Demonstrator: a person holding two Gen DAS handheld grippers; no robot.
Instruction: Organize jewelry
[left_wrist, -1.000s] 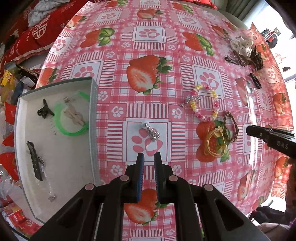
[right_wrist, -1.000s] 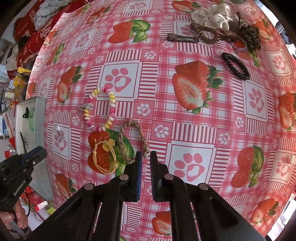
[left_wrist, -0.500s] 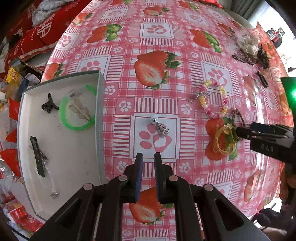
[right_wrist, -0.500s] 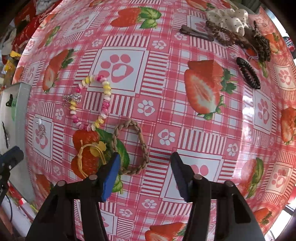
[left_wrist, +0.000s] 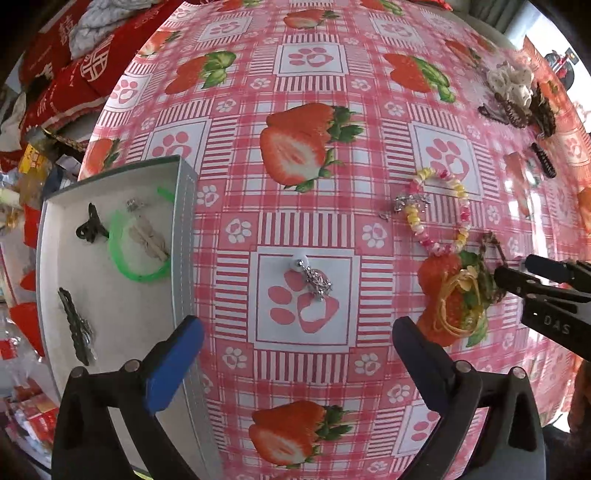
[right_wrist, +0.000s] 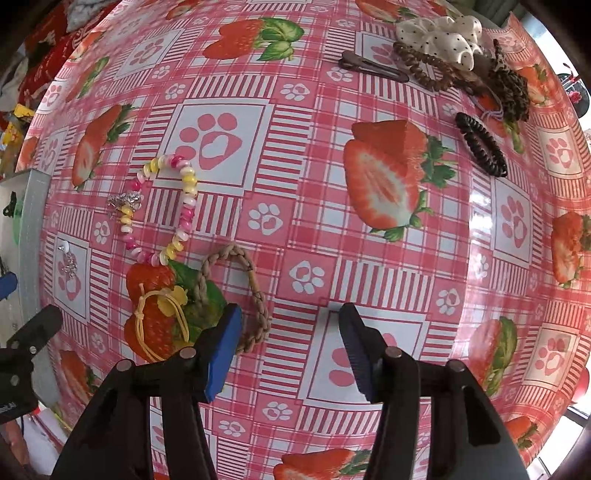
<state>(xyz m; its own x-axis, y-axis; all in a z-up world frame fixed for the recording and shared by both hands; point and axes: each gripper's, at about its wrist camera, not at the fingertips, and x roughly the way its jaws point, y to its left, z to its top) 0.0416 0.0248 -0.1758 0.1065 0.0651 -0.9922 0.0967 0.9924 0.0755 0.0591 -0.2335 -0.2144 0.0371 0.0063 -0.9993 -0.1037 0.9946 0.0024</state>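
My left gripper (left_wrist: 297, 325) points down at the strawberry tablecloth, its jaws opening wide with nothing between them. A silver charm (left_wrist: 314, 278) lies just ahead of the gap. To its left sits a white tray (left_wrist: 110, 332) holding a green bangle (left_wrist: 140, 273), a black clip and a dark hairpin (left_wrist: 75, 328). My right gripper (right_wrist: 289, 312) is open and holds nothing; its left finger overlaps the near end of a tan braided bracelet (right_wrist: 260, 299). Beside that lie a yellow cord bracelet (right_wrist: 162, 306) and a pink-and-yellow beaded bracelet (right_wrist: 186, 214).
At the far right of the table lie a spotted white scrunchie (right_wrist: 436, 33), a brown hair clip (right_wrist: 373, 68), brown coil ties and a black coil tie (right_wrist: 480, 144). Red cloth (left_wrist: 74, 74) and packets crowd the space beyond the table's left edge.
Both grippers went from shut to open, the right one first, then the left one to its widest. Both have sunk a little closer to the table.
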